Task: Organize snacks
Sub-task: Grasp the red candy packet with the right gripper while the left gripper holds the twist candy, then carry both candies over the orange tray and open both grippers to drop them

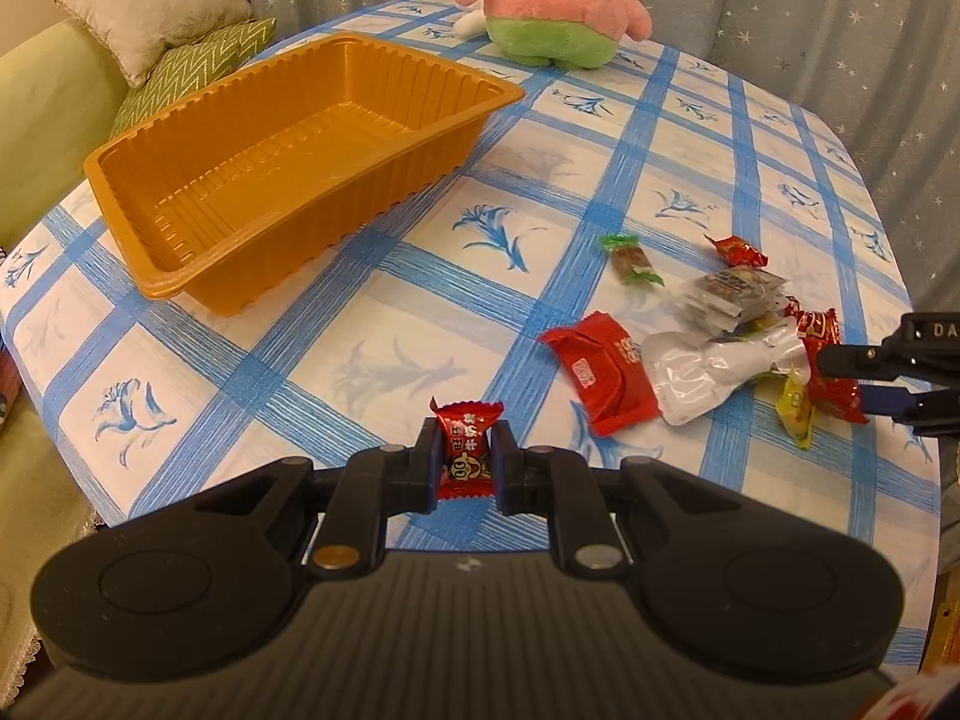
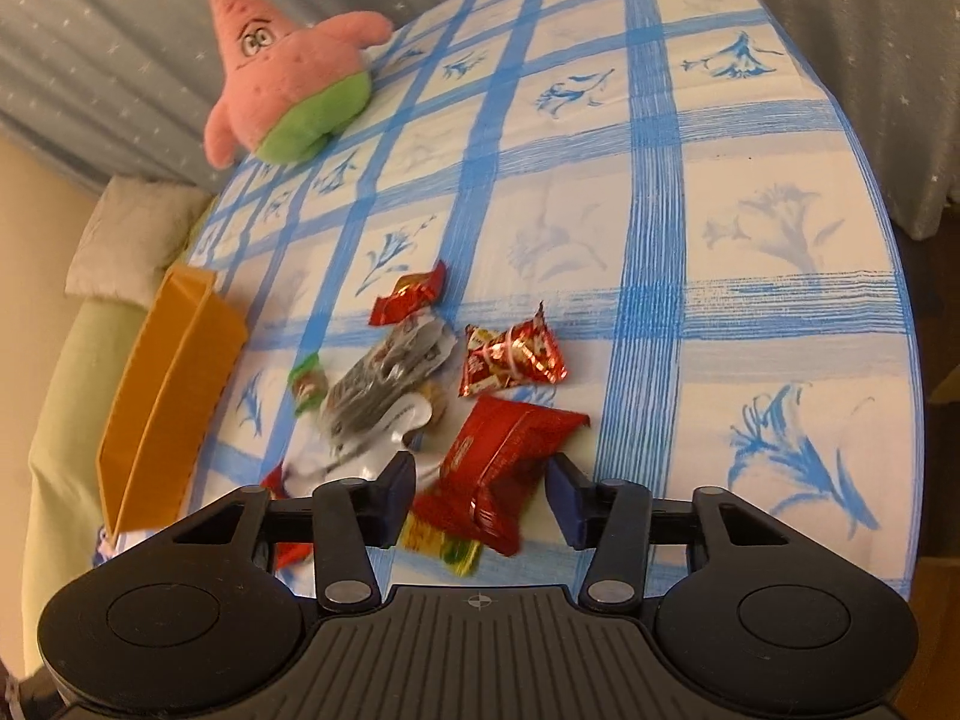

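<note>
My left gripper (image 1: 468, 456) is shut on a small red candy (image 1: 467, 450) and holds it above the tablecloth, to the right of the orange tray (image 1: 300, 162). The tray holds nothing. My right gripper (image 2: 483, 489) is open, its jaws on either side of a red snack packet (image 2: 504, 468) in the snack pile. It also shows at the right edge of the left wrist view (image 1: 870, 378). The pile holds a flat red packet (image 1: 606, 372), a white pouch (image 1: 708, 372), a green-ended candy (image 1: 630, 261), a clear packet (image 2: 384, 384), a shiny red wrapper (image 2: 510, 360) and a yellow candy (image 2: 444, 546).
A pink and green star plush (image 1: 552, 6) sits at the table's far side, also in the right wrist view (image 2: 282, 84). The orange tray shows at the left of the right wrist view (image 2: 162, 396). A green sofa with cushions (image 1: 156, 18) stands beyond the table's left edge.
</note>
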